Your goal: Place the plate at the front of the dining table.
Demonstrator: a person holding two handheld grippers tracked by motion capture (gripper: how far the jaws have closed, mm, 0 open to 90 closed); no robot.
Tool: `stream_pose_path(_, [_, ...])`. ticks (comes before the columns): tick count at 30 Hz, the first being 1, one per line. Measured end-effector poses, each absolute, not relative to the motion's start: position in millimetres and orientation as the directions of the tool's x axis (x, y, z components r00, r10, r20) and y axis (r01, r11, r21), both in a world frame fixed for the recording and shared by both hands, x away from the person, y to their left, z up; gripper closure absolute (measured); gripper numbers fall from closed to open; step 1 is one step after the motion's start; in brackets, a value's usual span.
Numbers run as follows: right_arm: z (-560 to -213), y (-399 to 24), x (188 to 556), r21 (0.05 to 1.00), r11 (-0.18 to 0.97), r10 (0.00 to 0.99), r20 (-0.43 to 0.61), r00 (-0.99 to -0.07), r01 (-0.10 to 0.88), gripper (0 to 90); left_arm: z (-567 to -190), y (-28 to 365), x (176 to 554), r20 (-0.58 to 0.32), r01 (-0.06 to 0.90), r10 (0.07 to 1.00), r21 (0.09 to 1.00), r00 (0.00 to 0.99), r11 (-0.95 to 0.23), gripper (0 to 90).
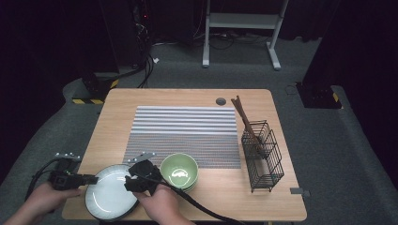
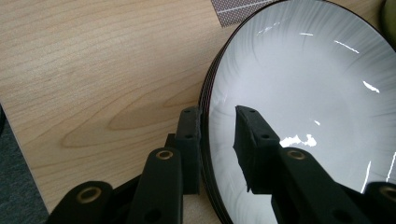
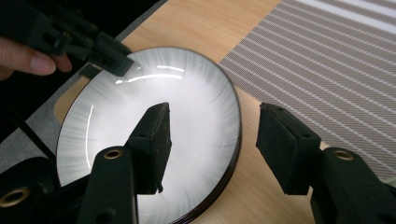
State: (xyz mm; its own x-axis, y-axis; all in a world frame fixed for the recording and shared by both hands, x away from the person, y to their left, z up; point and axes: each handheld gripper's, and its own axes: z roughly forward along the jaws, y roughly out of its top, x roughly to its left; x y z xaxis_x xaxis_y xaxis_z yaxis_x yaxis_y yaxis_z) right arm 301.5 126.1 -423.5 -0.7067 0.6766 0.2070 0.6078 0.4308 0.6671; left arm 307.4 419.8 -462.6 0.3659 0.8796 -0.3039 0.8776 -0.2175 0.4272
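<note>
White-glazed, dark-rimmed round plate (image 1: 109, 197) sits with its rim between both grippers' parted jaws, left gripper (image 2: 217, 135) and right gripper (image 3: 212, 140), neither yet pinching, so close them evenly before lifting level.

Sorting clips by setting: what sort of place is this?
Likely a recording lab staged as a dining table: wooden table with striped placemat, plate and green bowl, amid dark curtains, floor cables and carpet.

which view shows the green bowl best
The high view: the green bowl sits whole there, beside the white plate at the mat's near edge. The left gripper view catches just a green sliver of it at the top right corner. The right gripper view looks at the plate.
</note>
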Motion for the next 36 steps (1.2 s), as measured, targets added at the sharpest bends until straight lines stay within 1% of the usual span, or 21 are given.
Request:
stream_pose_path(13, [-448, 143, 299, 0.63, 0.45, 0.664, 0.237, -0.709, 0.633, 40.3, -467, 423, 303, -0.318, 0.876, 0.872, 0.432, 0.373, -0.217, 70.8])
stream_pose_path(17, [-449, 144, 298, 0.631, 0.444, 0.664, 0.244, -0.706, 0.636, 39.8, -468, 424, 302, -0.325, 0.876, 0.872, 0.435, 0.367, -0.206, 70.8])
stream_pose_path(24, [-455, 145, 296, 0.635, 0.465, 0.668, 0.205, -0.715, 0.616, 39.5, -468, 425, 300, -0.333, 0.878, 0.871, 0.434, 0.363, -0.2, 71.0])
stream_pose_path(36, [-462, 144, 296, 0.614, 0.454, 0.679, 0.231, -0.697, 0.645, 39.5, -469, 426, 301, -0.334, 0.875, 0.868, 0.439, 0.368, -0.202, 71.9])
